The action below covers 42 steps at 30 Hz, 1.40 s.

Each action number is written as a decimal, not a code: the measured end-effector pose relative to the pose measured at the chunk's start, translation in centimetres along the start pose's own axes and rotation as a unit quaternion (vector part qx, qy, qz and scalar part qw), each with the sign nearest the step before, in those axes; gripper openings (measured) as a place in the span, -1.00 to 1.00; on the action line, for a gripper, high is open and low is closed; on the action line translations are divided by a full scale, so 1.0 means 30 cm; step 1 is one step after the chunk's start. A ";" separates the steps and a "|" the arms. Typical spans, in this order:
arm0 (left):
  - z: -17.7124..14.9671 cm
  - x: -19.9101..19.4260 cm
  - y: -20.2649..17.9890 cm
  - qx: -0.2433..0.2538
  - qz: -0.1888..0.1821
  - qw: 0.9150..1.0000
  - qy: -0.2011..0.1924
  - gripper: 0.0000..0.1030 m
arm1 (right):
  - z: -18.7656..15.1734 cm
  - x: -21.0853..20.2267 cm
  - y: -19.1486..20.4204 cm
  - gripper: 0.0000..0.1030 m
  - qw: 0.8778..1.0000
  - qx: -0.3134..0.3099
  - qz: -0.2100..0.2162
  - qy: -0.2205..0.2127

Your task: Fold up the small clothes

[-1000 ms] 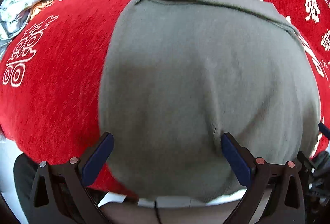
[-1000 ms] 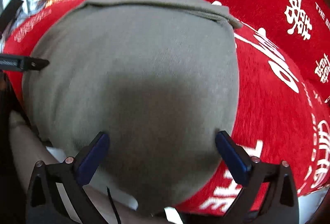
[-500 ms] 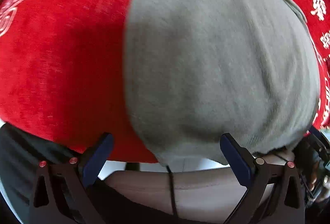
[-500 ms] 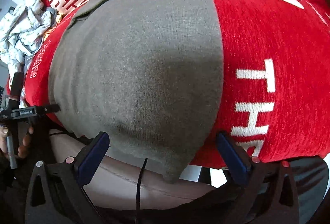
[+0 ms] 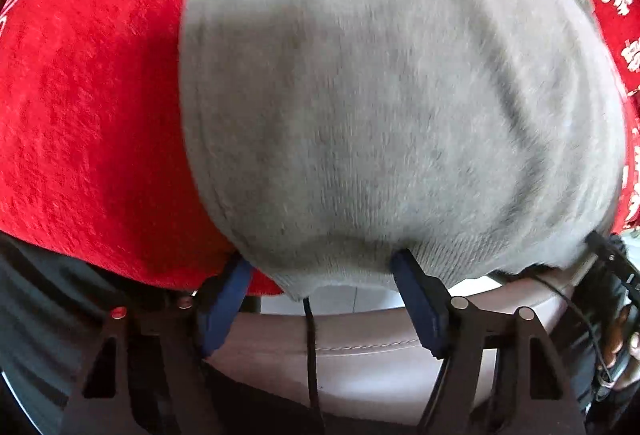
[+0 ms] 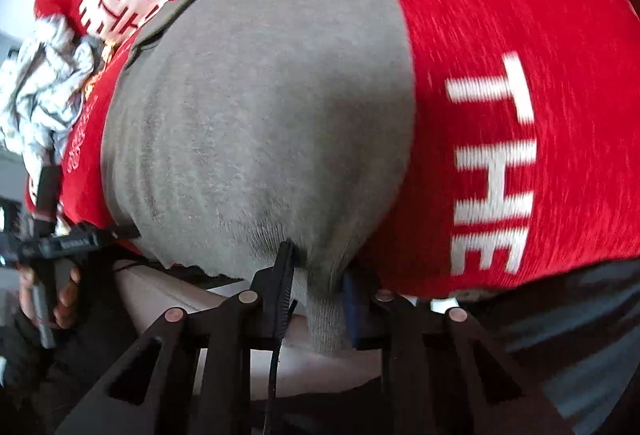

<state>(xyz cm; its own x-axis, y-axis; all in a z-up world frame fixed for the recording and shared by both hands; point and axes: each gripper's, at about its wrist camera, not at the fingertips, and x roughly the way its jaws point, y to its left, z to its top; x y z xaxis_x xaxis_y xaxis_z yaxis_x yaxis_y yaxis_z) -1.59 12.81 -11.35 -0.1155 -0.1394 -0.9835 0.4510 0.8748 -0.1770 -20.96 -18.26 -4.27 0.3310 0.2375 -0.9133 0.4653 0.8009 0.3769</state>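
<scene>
Grey garment [image 5: 380,95] spread flat on red cloth [image 5: 88,107], near hem overhanging cloth's edge.

Right gripper [image 6: 316,275]: jaws just narrowed, clamped on garment's near right corner.

Left gripper [image 5: 320,275]: jaws just narrowing, part-open, astride near left corner; pad contact unclear.

Crumpled pale clothes [image 6: 44,95] beyond garment's far left.

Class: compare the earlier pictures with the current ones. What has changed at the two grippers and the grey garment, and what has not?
Both grippers have just been closing. The right gripper now pinches the grey garment at its near corner; the left gripper has narrowed around the near hem. The garment stays flat on the red cloth.
</scene>
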 end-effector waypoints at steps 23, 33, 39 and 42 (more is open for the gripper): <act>-0.007 -0.319 -0.087 0.044 -0.051 0.977 -0.202 -0.76 | -0.010 -0.249 0.142 -0.83 0.979 -0.099 0.112 -0.141; -0.067 -0.588 0.042 0.038 -0.079 0.939 -0.333 -0.76 | 0.032 -0.430 0.171 -0.83 0.956 -0.100 0.153 -0.231; 0.059 -0.664 -0.035 0.044 -0.064 0.929 -0.362 -0.76 | 0.164 -0.454 0.208 -0.83 0.950 -0.106 0.150 -0.254; 0.135 -0.667 -0.065 0.037 -0.060 0.926 -0.372 -0.76 | 0.247 -0.461 0.220 -0.83 0.947 -0.105 0.147 -0.267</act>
<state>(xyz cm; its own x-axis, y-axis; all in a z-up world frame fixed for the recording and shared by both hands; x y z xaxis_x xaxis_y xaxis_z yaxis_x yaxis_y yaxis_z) 3.42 12.03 8.53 0.4599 -0.5386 -0.7060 0.5373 0.8018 -0.2616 -16.38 -20.33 12.01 0.8148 0.1991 -0.5445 0.1350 0.8482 0.5121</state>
